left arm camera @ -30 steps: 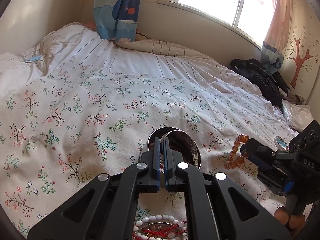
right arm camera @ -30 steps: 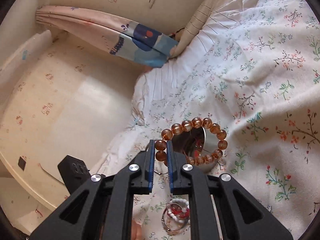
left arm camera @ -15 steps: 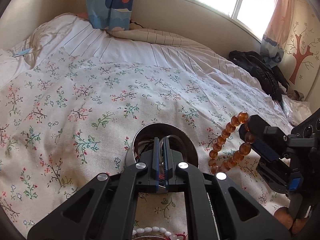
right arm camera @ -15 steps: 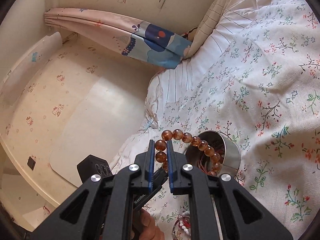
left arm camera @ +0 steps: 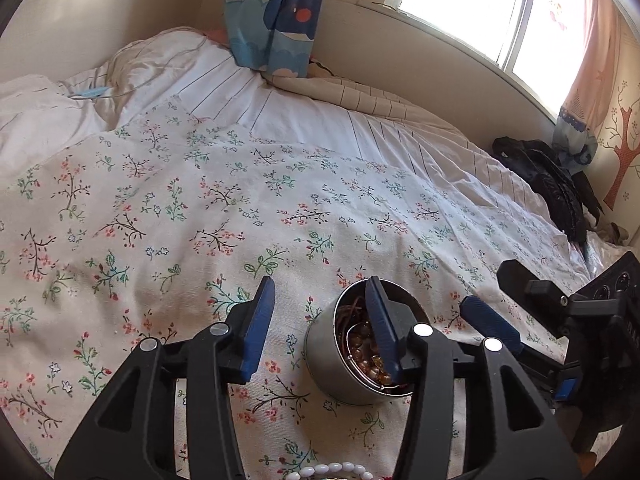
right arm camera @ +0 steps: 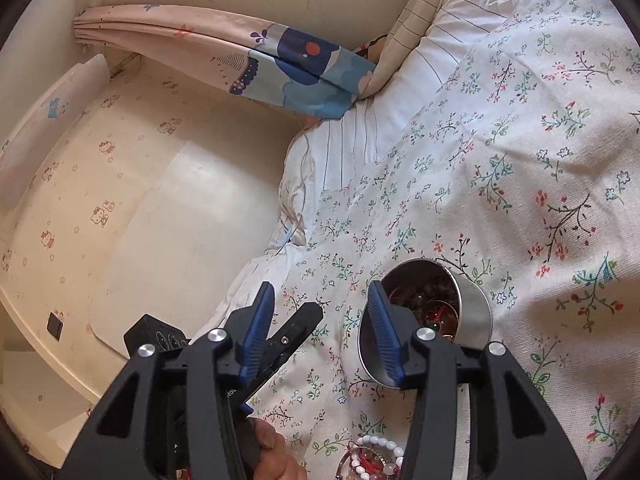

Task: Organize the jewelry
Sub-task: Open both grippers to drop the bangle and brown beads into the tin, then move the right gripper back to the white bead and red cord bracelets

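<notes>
— Both grippers first: how do they stand?

— Left gripper point(left arm camera: 320, 328) has its jaws spread wide and holds nothing. Its right finger point(left arm camera: 382, 328) crosses in front of the round metal tin point(left arm camera: 324, 354), whether inside the rim or only in front of it I cannot tell; its left finger point(left arm camera: 260, 320) hangs over bare floral bedspread point(left arm camera: 160, 208). Right gripper point(right arm camera: 320, 328) is spread just as wide, also empty.

— Where is the tin relative to the right gripper?

— Just past its right finger point(right arm camera: 382, 332), whose tip overlaps the tin's near rim point(right arm camera: 366, 344). In that view the tin looks tipped, its mouth turned toward the camera. The left gripper's body point(right arm camera: 288, 340) shows between the right gripper's fingers, low and to the left, with the person's hand point(right arm camera: 276, 460) gripping its handle below.

— And the jewelry?

— Amber-brown beads point(left arm camera: 366, 354) lie inside the tin, beside the left gripper's right finger, with thin reddish cords point(left arm camera: 352, 308) further back in the tin. From the right wrist the tin's contents point(right arm camera: 432, 304) appear as a dark, reddish tangle; single pieces are hard to tell apart.

— Anything outside the tin?

— A white bead bracelet point(left arm camera: 332, 470) lies on the bedspread close under the left gripper, at the bottom edge. In the right wrist view that white bracelet point(right arm camera: 380, 442) sits below the tin, between the gripper's arms, with red cord point(right arm camera: 370, 462) and a metal ring point(right arm camera: 346, 464) bunched together with it.

— The other gripper in the left view?

— Right gripper point(left arm camera: 502, 300) sits to the right of the tin, jaws apart, close to it but not touching.
</notes>
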Tool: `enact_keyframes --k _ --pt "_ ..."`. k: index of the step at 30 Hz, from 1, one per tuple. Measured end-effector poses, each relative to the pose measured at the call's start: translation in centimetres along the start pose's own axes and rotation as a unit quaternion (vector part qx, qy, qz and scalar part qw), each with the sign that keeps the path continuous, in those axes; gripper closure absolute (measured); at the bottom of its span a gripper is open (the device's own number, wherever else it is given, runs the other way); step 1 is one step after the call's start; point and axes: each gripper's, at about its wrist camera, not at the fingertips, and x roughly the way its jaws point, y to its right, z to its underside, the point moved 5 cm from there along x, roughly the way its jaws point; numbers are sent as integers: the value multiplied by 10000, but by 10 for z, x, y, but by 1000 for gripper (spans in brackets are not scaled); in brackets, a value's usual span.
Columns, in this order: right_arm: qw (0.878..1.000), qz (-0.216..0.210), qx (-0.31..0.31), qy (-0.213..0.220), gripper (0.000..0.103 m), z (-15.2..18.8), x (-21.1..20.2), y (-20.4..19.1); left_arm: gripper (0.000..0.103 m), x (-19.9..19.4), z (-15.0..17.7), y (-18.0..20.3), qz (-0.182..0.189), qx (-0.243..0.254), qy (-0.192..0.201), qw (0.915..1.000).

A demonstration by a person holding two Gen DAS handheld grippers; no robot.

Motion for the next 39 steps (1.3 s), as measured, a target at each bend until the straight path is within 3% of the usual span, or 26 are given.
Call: enact_keyframes --k 9,15,39 --pt "9998 180 -30 58 46 -2 -2 3 53 -4 4 16 -176 510 133 9985" --pt "9997 242 -29 86 39 -3 -2 5 51 -5 5 18 -205 540 138 9982" --pt "9985 518 -122 113 29 -3 -3 8 32 -9 9 21 -441 819 232 9954"
